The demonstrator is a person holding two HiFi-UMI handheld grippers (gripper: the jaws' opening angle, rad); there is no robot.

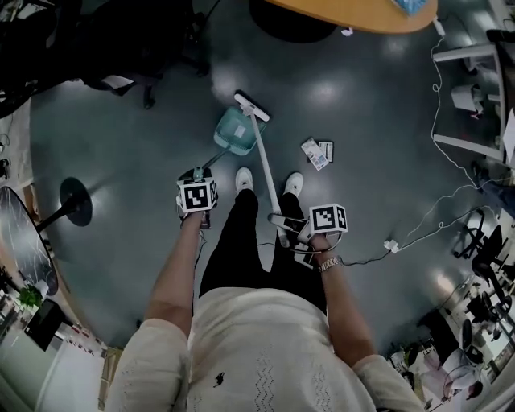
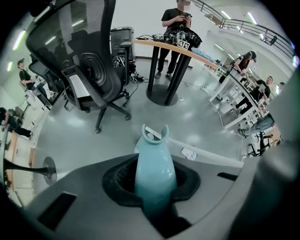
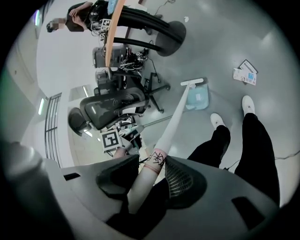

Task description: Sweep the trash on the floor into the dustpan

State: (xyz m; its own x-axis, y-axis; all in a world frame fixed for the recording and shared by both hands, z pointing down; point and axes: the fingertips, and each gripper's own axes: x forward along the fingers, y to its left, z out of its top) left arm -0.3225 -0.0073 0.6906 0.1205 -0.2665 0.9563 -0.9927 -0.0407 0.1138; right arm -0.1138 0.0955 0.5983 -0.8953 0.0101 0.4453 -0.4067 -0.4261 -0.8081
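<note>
In the head view, my left gripper [image 1: 197, 195] is shut on the teal handle [image 2: 154, 171] of the dustpan [image 1: 235, 131], which rests on the grey floor ahead of my white shoes. My right gripper [image 1: 318, 221] is shut on the white broom handle [image 3: 161, 147]. The broom head [image 1: 252, 105] sits at the dustpan's far edge. The trash [image 1: 318, 151], a few flat paper packets, lies on the floor right of the dustpan, apart from the broom. The right gripper view shows the broom head [image 3: 193, 82], the dustpan [image 3: 197, 99] and the trash [image 3: 245, 72].
A black office chair [image 2: 93, 70] stands at the far left. A round table [image 1: 354, 12] on a black pedestal lies ahead. Cables and a power strip [image 1: 392, 245] trail on the floor to the right. A black stand base [image 1: 75, 201] is to the left. People stand by the desks.
</note>
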